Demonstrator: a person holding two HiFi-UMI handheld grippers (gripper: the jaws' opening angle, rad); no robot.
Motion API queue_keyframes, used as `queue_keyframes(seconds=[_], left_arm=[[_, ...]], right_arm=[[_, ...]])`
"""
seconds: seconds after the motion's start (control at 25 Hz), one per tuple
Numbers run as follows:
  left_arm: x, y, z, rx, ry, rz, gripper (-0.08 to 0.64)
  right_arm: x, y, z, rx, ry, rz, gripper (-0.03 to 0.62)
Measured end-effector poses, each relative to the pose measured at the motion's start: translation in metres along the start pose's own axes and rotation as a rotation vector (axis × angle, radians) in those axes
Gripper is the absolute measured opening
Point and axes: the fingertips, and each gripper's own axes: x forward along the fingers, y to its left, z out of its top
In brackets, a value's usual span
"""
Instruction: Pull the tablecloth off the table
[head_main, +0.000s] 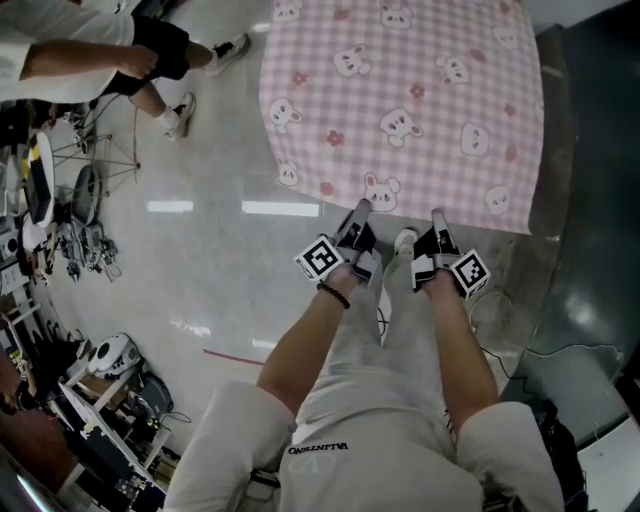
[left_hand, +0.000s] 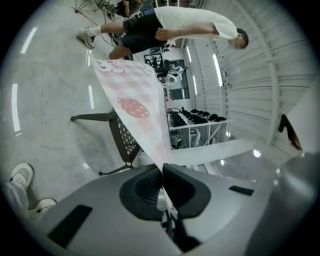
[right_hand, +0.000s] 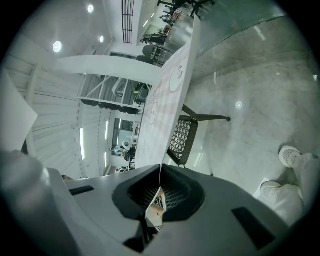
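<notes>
The pink checked tablecloth (head_main: 400, 100) is held spread out flat above the pale floor (head_main: 200, 250), its near edge pinched tight in the closed jaws of the left gripper (head_main: 361, 214) and the right gripper (head_main: 438, 219).

White T-shirt (head_main: 372, 465) with dark lettering at 6 o'clock; pale trousers (head_main: 400, 345). Black wristband (head_main: 333, 295). Both left gripper (head_main: 360, 212) and right gripper (head_main: 438, 218) carry black-white marker cubes (head_main: 320, 258).

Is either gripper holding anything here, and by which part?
Both hold the pink tablecloth by its near edge: the left gripper and right gripper each have jaws shut on it.
</notes>
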Motion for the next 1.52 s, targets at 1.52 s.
queue_keyframes(seconds=[1.52], left_arm=[[0.078, 0.039, 0.016, 0.196, -0.086, -0.602, 0.003]], right_arm=[[0.055, -0.013, 0.029, -0.436, -0.079, 0.409, 0.009]])
